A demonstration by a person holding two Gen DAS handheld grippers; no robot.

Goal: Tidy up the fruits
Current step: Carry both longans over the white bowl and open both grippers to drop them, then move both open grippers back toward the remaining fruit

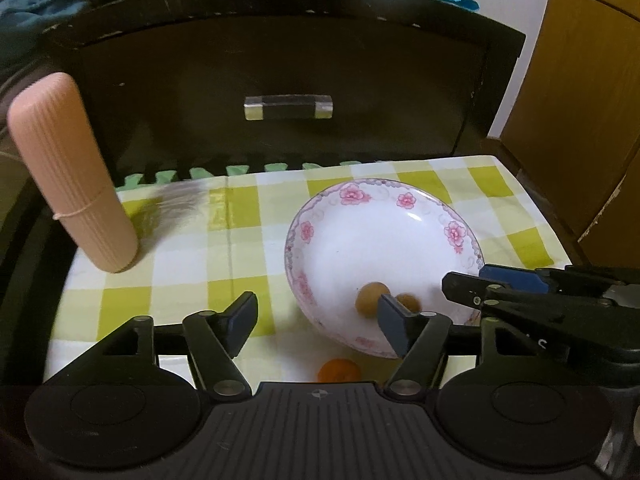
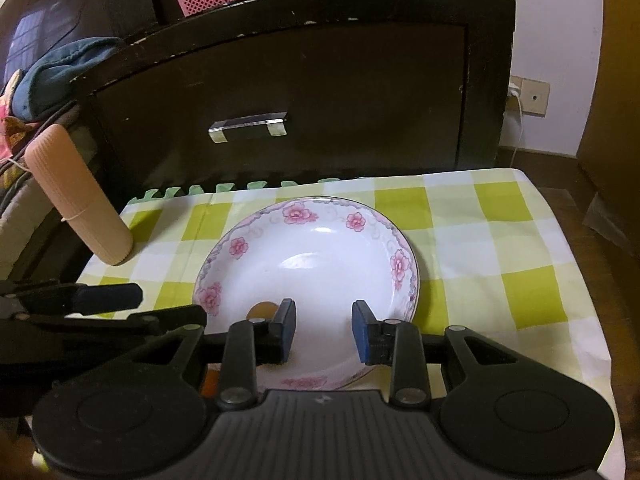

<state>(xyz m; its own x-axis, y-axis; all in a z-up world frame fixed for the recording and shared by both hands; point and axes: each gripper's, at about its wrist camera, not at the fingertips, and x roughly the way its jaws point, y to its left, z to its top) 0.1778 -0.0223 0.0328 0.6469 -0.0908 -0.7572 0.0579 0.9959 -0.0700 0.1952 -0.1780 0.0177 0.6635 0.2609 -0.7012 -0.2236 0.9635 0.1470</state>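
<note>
A white plate with pink flowers sits on the checked cloth. Two small brown fruits lie in its near part; one shows in the right wrist view, half hidden by a finger. A small orange fruit lies on the cloth just in front of the plate, below my left gripper. My left gripper is open and empty, its right finger over the plate's near rim. My right gripper is open and empty over the plate's near part; it shows in the left wrist view at the plate's right edge.
A pink ribbed cylinder leans at the cloth's back left corner. A dark cabinet drawer with a metal handle stands right behind the table. The green checked cloth drops off at the right edge.
</note>
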